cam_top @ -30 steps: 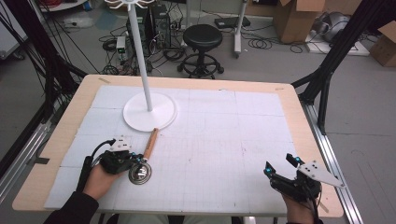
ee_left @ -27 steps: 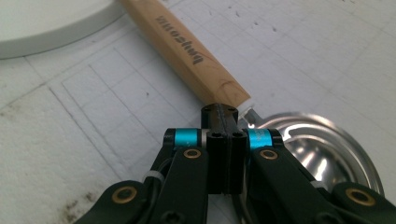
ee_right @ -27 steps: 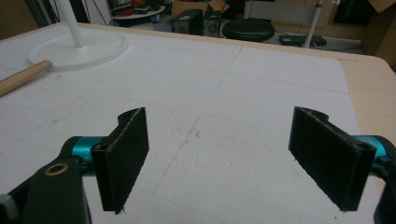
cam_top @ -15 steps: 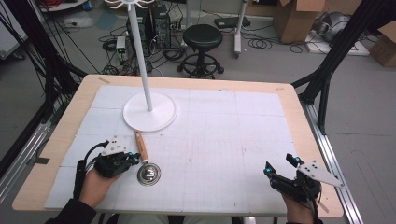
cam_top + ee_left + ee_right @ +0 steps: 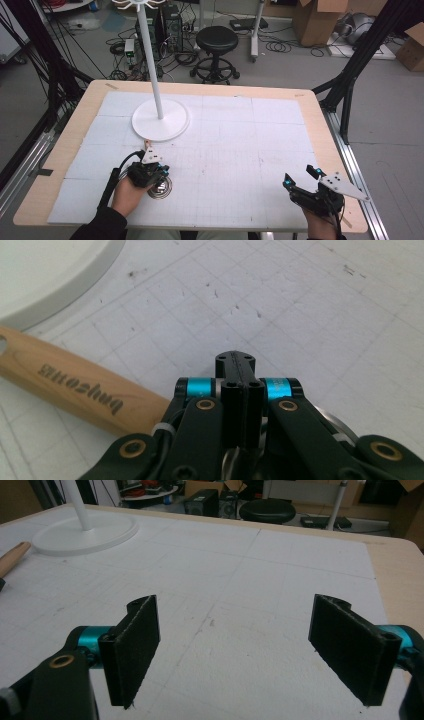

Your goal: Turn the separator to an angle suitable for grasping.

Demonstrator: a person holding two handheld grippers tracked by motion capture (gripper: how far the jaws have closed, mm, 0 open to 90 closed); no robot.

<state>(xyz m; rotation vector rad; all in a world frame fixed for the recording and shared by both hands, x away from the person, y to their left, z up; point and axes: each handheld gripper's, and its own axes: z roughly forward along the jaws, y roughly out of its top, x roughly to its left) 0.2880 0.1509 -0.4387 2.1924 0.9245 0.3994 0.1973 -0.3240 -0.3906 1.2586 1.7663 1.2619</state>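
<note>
A whisk with a wooden handle and a flat metal coil head lies on the white mat near the front left. My left gripper sits low over its neck. Its jaws are pressed together in the left gripper view, with metal showing just beneath them, so it looks shut on the whisk's neck. The handle's tip points toward the stand's round base. Near the front right edge my right gripper stands open, with bare mat between its pads.
A white stand with a tall pole rises from the round base at the back left of the mat. The wooden table edge borders the mat. Beyond the table are a black stool, cables and boxes.
The whisk's handle has swung from pointing back-right to pointing straight back. My left hand has shifted right over it. The right gripper has not moved.
</note>
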